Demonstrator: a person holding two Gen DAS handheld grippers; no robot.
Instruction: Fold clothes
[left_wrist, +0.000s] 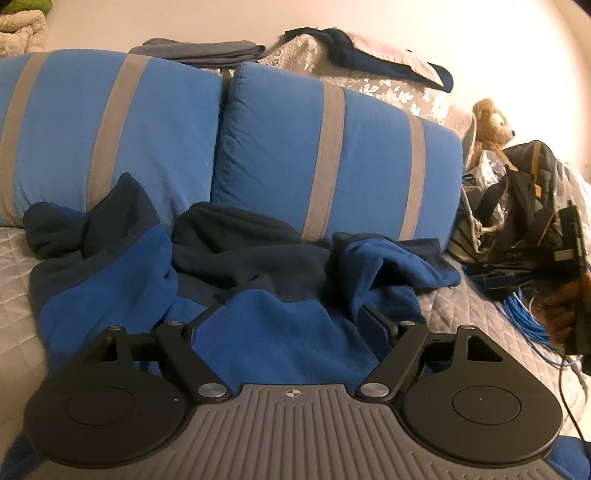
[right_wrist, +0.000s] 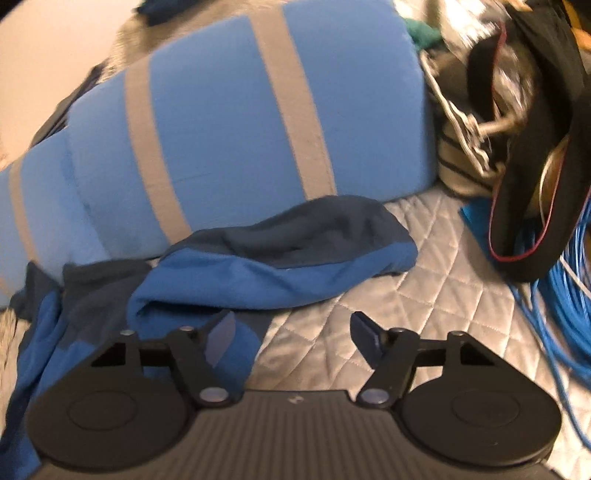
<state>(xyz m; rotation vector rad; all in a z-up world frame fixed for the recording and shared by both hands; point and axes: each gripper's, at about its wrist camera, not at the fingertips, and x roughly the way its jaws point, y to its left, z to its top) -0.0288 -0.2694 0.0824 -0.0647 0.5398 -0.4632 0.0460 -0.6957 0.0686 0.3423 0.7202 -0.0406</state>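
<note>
**Fleece garment lying crumpled, both claws apart and not gripping**

Fleece garment (left_wrist: 295, 295), two-tone in bright blue and navy, lies in a loose heap on the quilted grey bedspread (right_wrist: 424, 295), directly ahead of and beneath the left gripper (left_wrist: 295, 325). Beyond it stand the blue striped cushions (left_wrist: 332, 155), which its far folds touch. One sleeve or hem lobe (right_wrist: 280, 251) runs out ahead of the right gripper (right_wrist: 295, 332).

Left gripper: jaws stand apart, hovering over the blue panel. The cloth lies between the pads, but no pinch is evident.

Right gripper: jaws apart, nothing clamped. The left pad sits over the garment's edge; the right pad sits over bare bedspread. This view is motion-blurred, so contact with the cloth cannot be confirmed.

Handling assessment: the material appears soft, thick and limp. It should be light, non-fragile and not slippery, but it will sag and bunch unless held at two points. Recommended holds are a seam, hem or cuff edge rather than the middle of a panel.

Hazard noted: coiled blue cable (right_wrist: 561, 295) and a black bag (right_wrist: 535, 147) lie to the right of the right gripper.
</note>
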